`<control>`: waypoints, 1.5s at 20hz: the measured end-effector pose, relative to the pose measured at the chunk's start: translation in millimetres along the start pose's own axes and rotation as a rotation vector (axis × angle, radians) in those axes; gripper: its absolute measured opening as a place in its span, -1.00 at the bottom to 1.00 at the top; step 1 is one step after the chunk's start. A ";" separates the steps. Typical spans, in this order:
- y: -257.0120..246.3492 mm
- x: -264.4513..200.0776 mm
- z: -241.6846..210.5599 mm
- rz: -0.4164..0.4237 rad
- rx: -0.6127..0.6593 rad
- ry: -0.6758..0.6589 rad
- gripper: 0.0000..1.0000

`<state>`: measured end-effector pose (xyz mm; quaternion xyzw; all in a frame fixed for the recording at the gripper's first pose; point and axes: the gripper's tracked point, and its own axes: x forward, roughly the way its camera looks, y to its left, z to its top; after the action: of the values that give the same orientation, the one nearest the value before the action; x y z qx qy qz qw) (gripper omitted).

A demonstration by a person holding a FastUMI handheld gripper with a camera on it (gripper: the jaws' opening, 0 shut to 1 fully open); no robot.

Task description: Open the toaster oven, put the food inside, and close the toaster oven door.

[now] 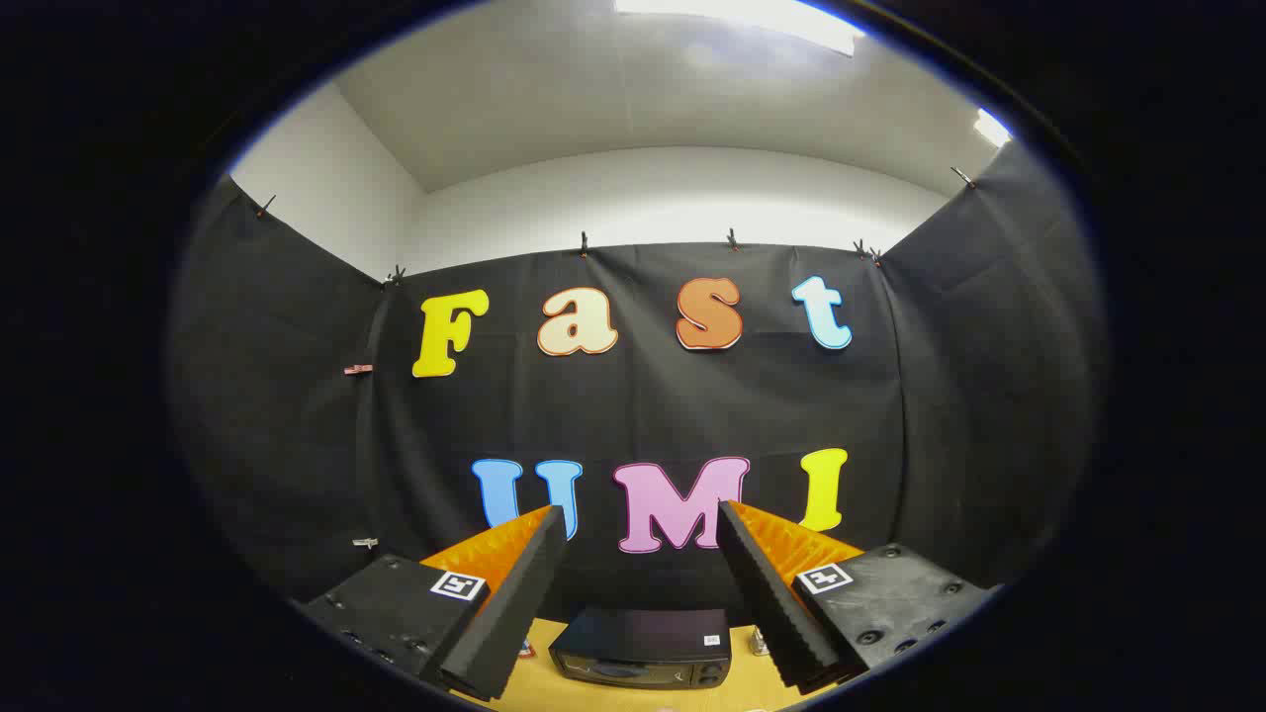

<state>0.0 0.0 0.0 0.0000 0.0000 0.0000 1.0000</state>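
1. The claw (641, 539) is held high and level, with its two fingers (514, 603) spread wide apart and nothing between them; it grips nothing
2. The toaster oven (641, 648) sits low and straight ahead, framed in the gap between the two fingers and well beyond their tips, on a yellowish tabletop (539, 672)
3. The oven is a dark, boxy appliance seen from above and in front. Its long axis runs side to side, square across the line of the fingers, and its front face is turned toward the claw
4. The door looks closed, though the front is small and dim here, so the handle cannot be made out
5. As a judgement, the task has not begun: the claw must drop down and move forward to reach the door, which lies nearly centred between the fingers
6. A small pale sticker (712, 641) sits on the oven's top near its right end; nothing on it can be read
7. Square black-and-white marker tags (459, 584) are fixed on the claw's body behind each finger; they carry a pattern, not words
8. No food can be picked out with certainty; small unclear items lie beside the oven
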 end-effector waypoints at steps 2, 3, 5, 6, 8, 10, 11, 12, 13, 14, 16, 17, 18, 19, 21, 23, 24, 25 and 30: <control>-1.2 -0.3 3.4 -0.003 -0.003 -0.005 0.96; -1.6 -1.0 4.6 -0.005 -0.005 -0.011 0.96; -3.1 -1.4 9.0 -0.009 -0.007 -0.021 0.96; -3.3 -1.4 10.4 -0.010 -0.007 -0.024 0.96; -4.5 -2.8 11.3 -0.013 -0.007 -0.028 0.96; -4.1 -3.7 11.8 -0.013 -0.007 -0.027 0.96; -3.3 -3.6 12.4 -0.010 -0.004 -0.027 0.96; -3.3 -2.9 12.3 -0.011 -0.002 -0.028 0.96; -4.2 -3.2 12.5 -0.013 -0.004 -0.028 0.96; -5.3 -3.4 12.2 -0.015 -0.007 -0.026 0.96; -5.7 -3.2 11.3 -0.020 -0.012 -0.025 0.96; -5.5 -3.9 11.0 -0.020 -0.012 -0.024 0.96; -5.2 -3.8 10.9 -0.019 -0.012 -0.022 0.96; -5.2 -3.7 9.9 -0.021 -0.013 -0.020 0.96; -4.7 -2.1 8.3 -0.022 -0.017 -0.016 0.96; -1.2 -1.1 5.9 -0.017 -0.019 -0.011 0.96; 0.6 0.4 4.5 -0.014 -0.021 -0.007 0.96; 1.4 1.7 3.0 -0.013 -0.023 -0.005 0.96; 17.3 17.2 -12.0 0.018 -0.010 0.009 0.96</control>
<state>17.2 17.3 -12.0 -0.0050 0.0044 0.0090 0.9999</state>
